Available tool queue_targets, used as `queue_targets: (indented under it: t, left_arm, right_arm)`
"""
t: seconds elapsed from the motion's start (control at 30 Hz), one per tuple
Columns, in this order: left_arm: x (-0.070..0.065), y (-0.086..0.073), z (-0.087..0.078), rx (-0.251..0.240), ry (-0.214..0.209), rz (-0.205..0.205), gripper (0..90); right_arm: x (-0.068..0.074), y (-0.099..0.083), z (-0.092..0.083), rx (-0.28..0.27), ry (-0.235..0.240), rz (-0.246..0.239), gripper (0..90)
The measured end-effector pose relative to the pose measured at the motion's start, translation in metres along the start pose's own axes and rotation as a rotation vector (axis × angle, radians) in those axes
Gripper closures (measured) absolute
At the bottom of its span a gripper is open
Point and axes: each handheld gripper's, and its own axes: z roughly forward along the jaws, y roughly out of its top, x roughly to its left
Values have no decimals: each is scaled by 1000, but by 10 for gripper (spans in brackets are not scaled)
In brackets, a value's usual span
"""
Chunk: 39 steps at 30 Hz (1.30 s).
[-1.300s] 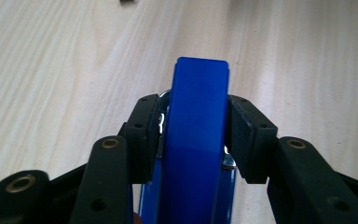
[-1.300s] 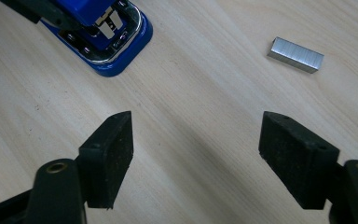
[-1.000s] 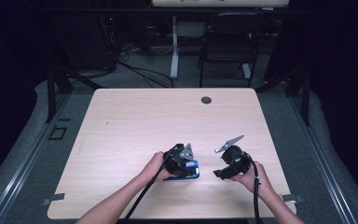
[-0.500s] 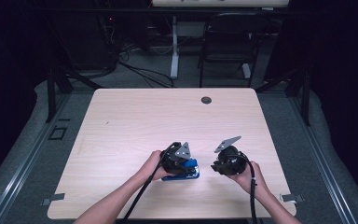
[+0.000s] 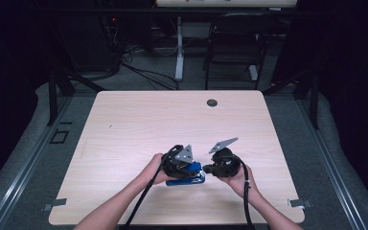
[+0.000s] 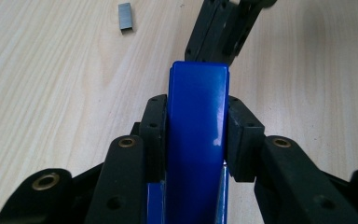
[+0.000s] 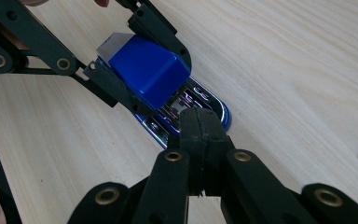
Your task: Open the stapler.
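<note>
Left gripper (image 6: 196,116): the two black jaws are clamped narrowly on the raised blue top of a stapler (image 6: 197,140), one pad pressed flat against each side. The top is smooth, glossy plastic, rectangular with rounded corners. Its rear part is cut off at the bottom edge of the left gripper view.

Right gripper (image 7: 200,128): the jaws are pressed together with no gap between them and nothing held. Their tips rest at the front of the stapler's base (image 7: 186,112), which is shiny chromed metal on a blue rim. Whether the tips actually touch the metal cannot be told. The base lies flat on the table (image 7: 284,70); the top is tilted up away from it.

Table: pale wood-grain laminate, matte. The stapler (image 5: 186,173) sits near the person's edge, between the left hand (image 5: 154,168) and the right hand (image 5: 237,176).

A small grey strip of staples (image 6: 125,10) lies on the table just beyond the left gripper.

A round dark grommet (image 5: 212,102) is set near the far edge.
</note>
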Motion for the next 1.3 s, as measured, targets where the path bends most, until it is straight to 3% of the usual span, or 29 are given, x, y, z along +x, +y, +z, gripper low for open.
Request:
queue_targets:
  t: [0.27, 0.43, 0.77, 1.17, 1.3]
  left_arm:
    - [-1, -1, -5, -12, 1, 4, 653]
    - [-1, -1, -8, -17, 6, 7, 655]
    - [-1, -2, -13, -25, 6, 10, 657]
    - [-3, -3, -18, -33, 16, 5, 657]
    - [-4, -3, -18, -29, 22, 2, 657]
  right_arm:
    - [1, 8, 7, 2, -11, -13, 900]
    - [1, 7, 13, 11, -3, -1, 900]
    - [5, 7, 17, 11, -34, -42, 900]
    - [5, 4, 20, 5, -39, -41, 900]
    - [8, 3, 22, 24, -72, -47, 900]
